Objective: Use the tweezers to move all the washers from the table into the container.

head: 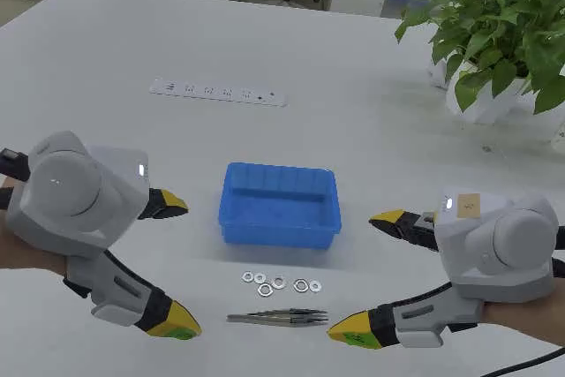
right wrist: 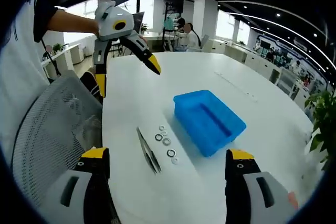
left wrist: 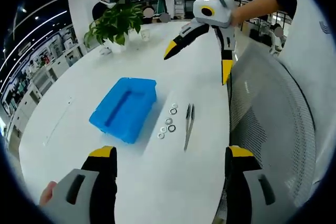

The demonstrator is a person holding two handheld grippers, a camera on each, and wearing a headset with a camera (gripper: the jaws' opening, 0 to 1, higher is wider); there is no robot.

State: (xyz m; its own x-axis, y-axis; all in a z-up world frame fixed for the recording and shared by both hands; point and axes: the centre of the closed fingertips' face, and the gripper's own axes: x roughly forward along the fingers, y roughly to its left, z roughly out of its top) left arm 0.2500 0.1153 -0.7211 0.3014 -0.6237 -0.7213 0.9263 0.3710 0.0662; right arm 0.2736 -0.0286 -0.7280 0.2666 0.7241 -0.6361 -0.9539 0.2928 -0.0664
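Head view: left claw and right claw both spread wide, gripping nothing, one on each side of the work. Tweezers lie flat on the white surface between the lower jaw tips. Washers clustered just behind the tweezers. Blue container just beyond the washers.

L gripper at 8 o'clock in head view, R gripper at 4 o'clock — both w/ jaws spread wide, yellow tips aimed inward at each other.
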